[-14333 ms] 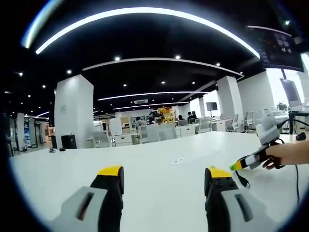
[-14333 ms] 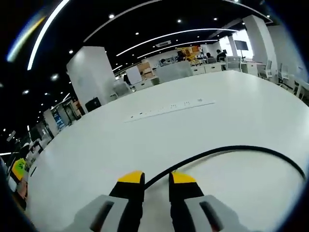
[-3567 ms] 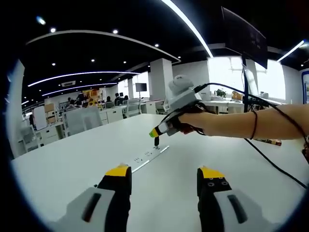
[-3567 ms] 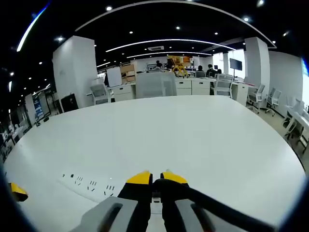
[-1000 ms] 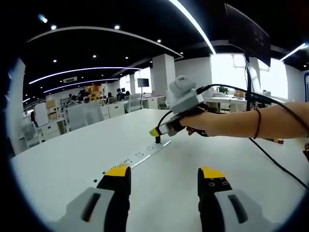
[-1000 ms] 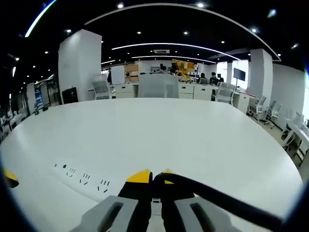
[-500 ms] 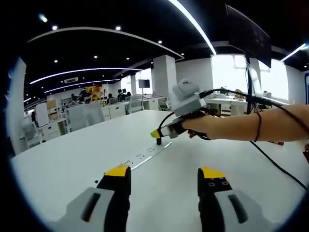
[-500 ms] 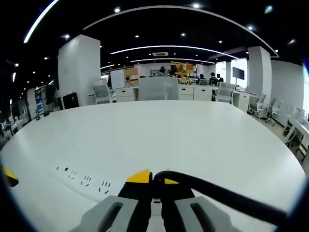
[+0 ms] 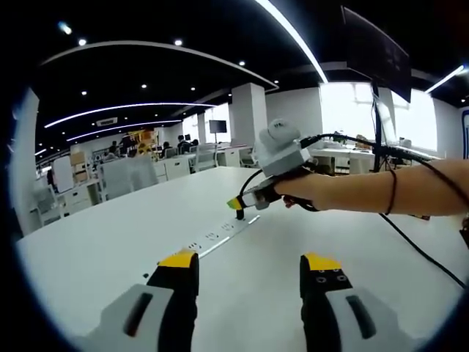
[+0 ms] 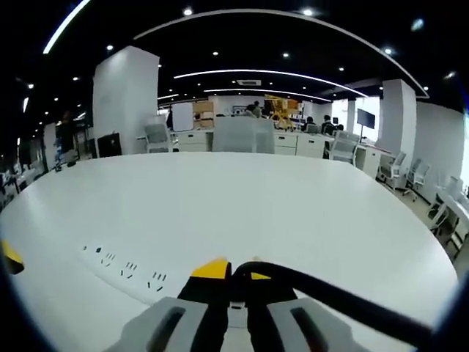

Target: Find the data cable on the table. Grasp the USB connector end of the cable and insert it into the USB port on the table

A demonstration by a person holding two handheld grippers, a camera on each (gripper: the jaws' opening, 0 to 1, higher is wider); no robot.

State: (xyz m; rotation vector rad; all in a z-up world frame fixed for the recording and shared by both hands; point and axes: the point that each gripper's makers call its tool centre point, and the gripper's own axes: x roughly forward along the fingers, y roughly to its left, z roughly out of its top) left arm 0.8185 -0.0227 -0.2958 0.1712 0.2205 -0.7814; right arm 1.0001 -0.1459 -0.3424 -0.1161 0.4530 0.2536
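Note:
My right gripper (image 10: 233, 273) is shut on the black USB connector (image 10: 236, 295) of the data cable (image 10: 344, 299), which trails off to the lower right. Below it lies the white power strip (image 10: 121, 270) with its row of sockets. In the left gripper view a hand holds that right gripper (image 9: 237, 203) over the far end of the power strip (image 9: 212, 240). The connector (image 9: 239, 213) points down and meets the strip, and whether it sits in a port I cannot tell. My left gripper (image 9: 248, 260) hovers open over the table, nearer than the strip, holding nothing.
The white table (image 9: 88, 249) stretches wide around the strip. The black cable (image 9: 418, 249) hangs below the person's forearm (image 9: 381, 192) on the right. Desks, chairs and pillars stand far behind. A yellow tip of the left gripper (image 10: 9, 257) shows at the left edge.
Almost nothing over the last second: the right gripper stays at the strip's far end, shut on the connector, with small shifts. The left gripper has held still and open.

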